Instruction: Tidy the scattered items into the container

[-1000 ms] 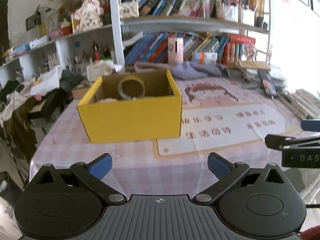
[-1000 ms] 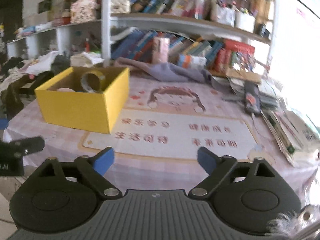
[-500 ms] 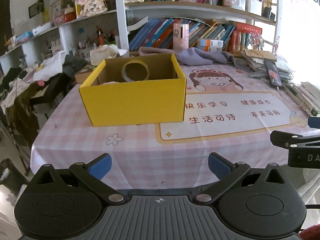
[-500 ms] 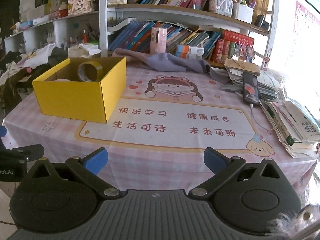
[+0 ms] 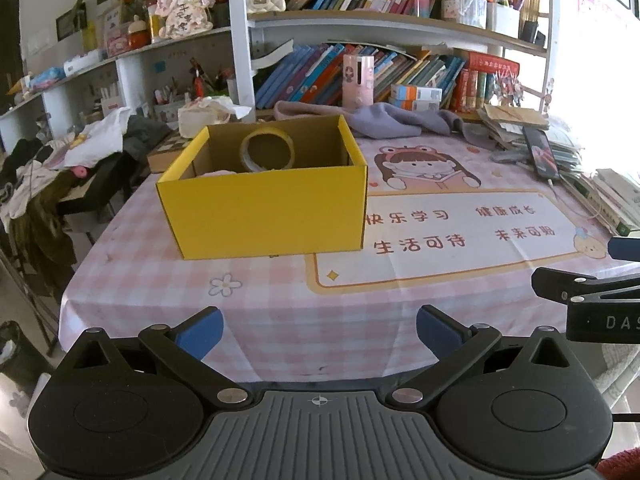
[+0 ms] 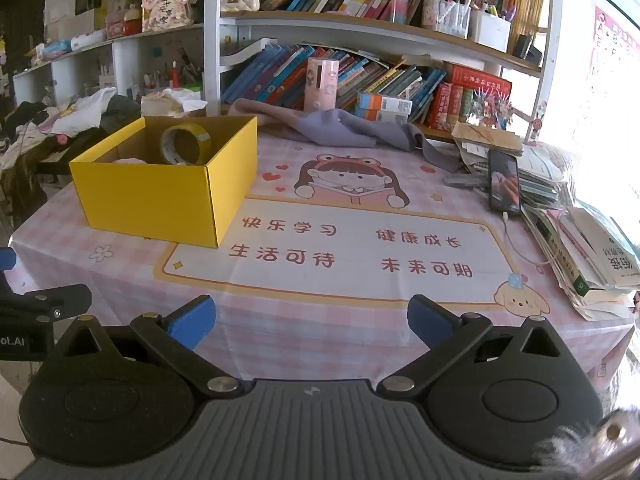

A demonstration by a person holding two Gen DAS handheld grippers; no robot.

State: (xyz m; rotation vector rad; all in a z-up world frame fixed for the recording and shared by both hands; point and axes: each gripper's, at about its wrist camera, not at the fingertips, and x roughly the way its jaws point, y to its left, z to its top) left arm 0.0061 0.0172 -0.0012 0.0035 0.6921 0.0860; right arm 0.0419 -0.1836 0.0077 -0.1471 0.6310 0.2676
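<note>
Tape (image 5: pixel 267 151) sits in the box (image 5: pixel 268 208); cloth bare, task looks finished; both grippers (image 5: pixel 319 326) (image 6: pixel 312 318) spread, empty.

My left tool (image 5: pixel 318 330) and right tool (image 6: pixel 311 318) both point slightly downward, jaws spread wide, nothing between them; the right's jaws just finished opening.
</note>
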